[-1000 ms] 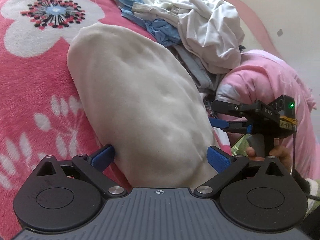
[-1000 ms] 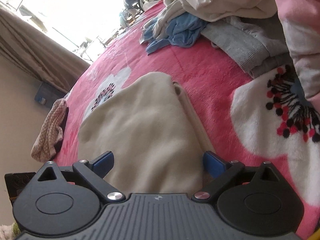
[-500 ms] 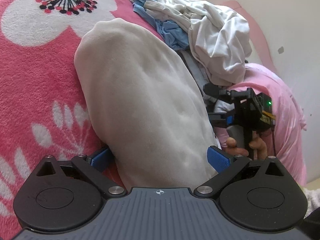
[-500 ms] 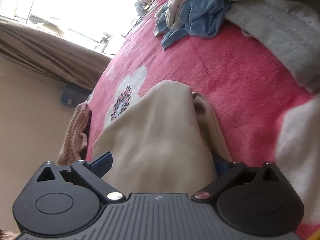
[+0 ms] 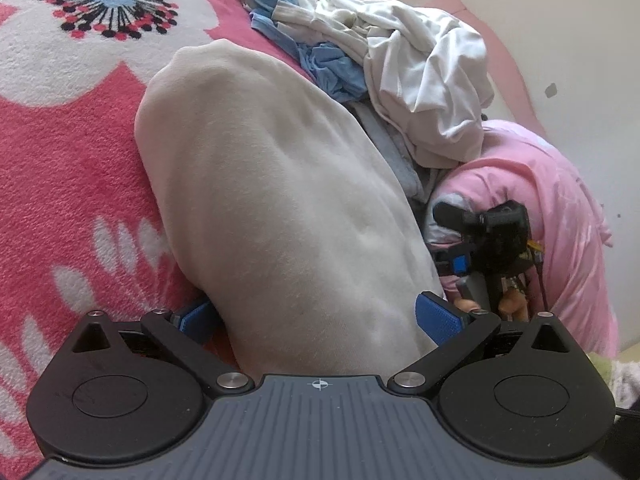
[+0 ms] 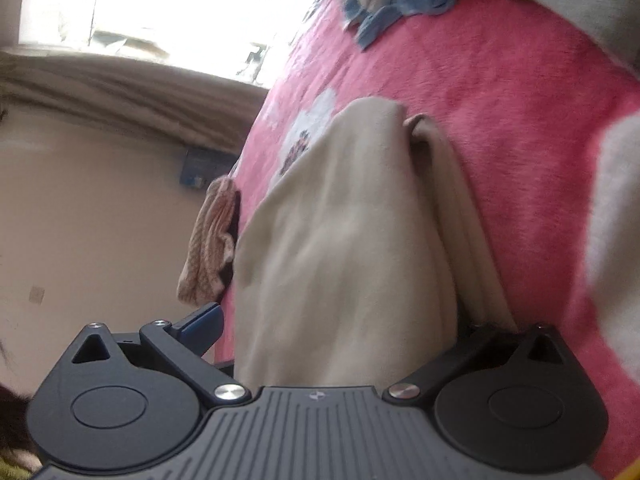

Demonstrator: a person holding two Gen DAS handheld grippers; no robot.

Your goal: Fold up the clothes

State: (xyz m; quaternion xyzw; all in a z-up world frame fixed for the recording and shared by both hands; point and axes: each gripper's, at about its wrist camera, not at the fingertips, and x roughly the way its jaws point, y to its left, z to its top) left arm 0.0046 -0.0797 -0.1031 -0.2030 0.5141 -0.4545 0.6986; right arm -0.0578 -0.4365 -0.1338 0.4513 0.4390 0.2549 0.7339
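Beyond cream garment, right tool

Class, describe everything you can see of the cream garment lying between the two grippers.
The cream garment is a soft, fleecy-looking cloth, plain off-white, lying in a long rounded bundle on the pink flowered blanket. In the right wrist view a folded edge shows several layers along one side. Its near end runs between the open blue pads of the left gripper and the right gripper. Its far end stops short of the pile of white and blue clothes.
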